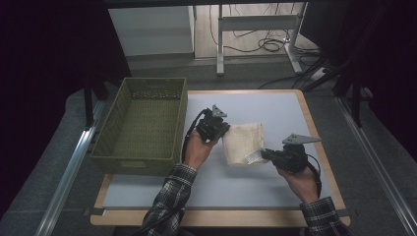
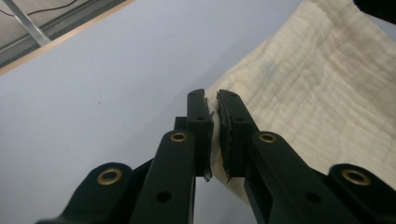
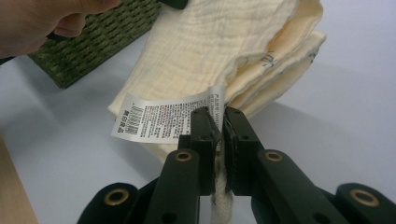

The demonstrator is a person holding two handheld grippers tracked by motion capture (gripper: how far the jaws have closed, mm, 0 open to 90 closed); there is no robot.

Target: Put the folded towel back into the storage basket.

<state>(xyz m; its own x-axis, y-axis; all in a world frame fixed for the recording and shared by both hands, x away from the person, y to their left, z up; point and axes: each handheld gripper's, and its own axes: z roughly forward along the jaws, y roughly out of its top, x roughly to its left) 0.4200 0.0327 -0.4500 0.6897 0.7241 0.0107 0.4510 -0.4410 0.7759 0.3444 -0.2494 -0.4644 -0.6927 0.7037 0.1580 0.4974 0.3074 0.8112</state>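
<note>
We hold the folded cloth (image 1: 244, 142) clamped in both grippers, left (image 1: 220, 129) and right (image 1: 265, 154), beside the basket (image 1: 112, 147).

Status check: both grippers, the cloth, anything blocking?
Left hand-held gripper and right hand-held gripper both shut on folded cream cloth. Green basket open at left, path unobstructed.

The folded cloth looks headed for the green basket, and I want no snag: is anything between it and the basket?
Nothing visible. The folded cloth hangs between the left hand-held gripper and right hand-held gripper, beside the green basket. Bare table lies between them; the near wall must be cleared.
</note>
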